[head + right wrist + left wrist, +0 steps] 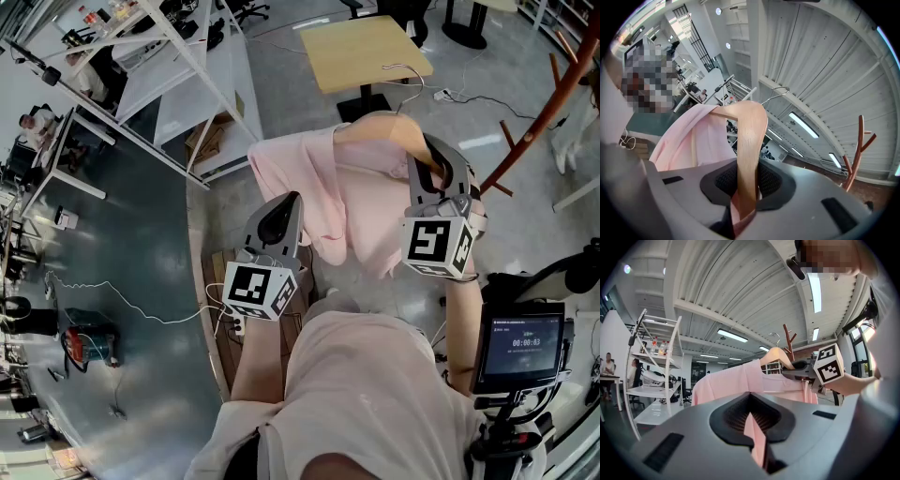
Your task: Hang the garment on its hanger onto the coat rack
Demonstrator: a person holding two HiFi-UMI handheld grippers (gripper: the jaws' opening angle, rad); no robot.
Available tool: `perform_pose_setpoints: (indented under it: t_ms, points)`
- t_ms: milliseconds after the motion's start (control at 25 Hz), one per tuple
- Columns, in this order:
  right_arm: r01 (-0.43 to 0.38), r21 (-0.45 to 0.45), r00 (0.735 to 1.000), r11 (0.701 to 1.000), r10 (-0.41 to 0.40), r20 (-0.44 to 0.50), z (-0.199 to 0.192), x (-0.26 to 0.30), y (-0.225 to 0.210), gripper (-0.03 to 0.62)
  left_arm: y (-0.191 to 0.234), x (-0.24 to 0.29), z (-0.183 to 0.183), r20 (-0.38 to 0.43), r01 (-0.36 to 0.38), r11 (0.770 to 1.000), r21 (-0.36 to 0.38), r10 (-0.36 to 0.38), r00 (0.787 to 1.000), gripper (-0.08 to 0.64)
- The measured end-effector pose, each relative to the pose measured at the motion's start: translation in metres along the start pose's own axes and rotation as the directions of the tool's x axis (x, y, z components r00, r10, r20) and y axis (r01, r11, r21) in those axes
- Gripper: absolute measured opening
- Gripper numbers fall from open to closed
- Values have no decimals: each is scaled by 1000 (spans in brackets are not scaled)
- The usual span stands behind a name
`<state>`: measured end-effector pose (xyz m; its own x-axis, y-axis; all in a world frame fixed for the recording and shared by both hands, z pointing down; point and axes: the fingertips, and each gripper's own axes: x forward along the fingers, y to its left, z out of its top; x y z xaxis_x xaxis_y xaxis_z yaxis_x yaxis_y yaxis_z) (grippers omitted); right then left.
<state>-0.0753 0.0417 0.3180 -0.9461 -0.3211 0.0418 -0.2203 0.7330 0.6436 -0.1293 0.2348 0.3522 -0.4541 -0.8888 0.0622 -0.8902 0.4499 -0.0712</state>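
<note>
Garment point(319, 187), pink and draped on its wooden hanger point(750, 136), is up in the air between my two tongs and not yet on the rack. My right gripper point(746, 197) is clamped on one wooden arm of the hanger, with a bit of cloth caught alongside it. My left gripper point(757, 441) is pinching a fold of the pink fabric. In the head view it sits mid-frame, spreading up and left from the jaws. The hanger's metal hook point(405, 73) points free toward the top of the frame. The coat rack point(548, 103) stands at the upper right, well apart from the hook. I judge the pick-up done, with the carry across and the hooking left
</note>
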Motion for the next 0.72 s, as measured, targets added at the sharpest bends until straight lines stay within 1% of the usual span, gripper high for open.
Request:
perform_pose_setpoints:
  t_ms: [120,200,360,440,560,640,720]
  points:
    - [9,0,1000,1000,-9,-8,-6,10,-2,81,5,17,-2,8,25,1000,8,-25,1000,6]
    - [16,-10,1000,1000,-16,-15,-8,26,-4,81,16,38,-2,16,47,999,14,-48,999,6]
    - [56,-30,996,998,-58,-62,-16,71,-14,81,55,97,-3,16,106,993,43,-107,994,8]
    - [87,-37,991,995,-90,-97,-22,92,-20,81,75,127,-2,26,149,988,42,-150,988,8]
    - [145,-43,975,988,-151,-161,-32,117,-33,81,97,171,5,44,224,973,46,-226,973,8]
    - [183,-34,960,982,-186,-208,-37,130,-43,81,104,198,10,43,275,959,75,-279,959,8]
    - [215,-30,948,976,-216,-235,-45,145,-56,81,105,226,14,32,312,944,108,-317,948,8]
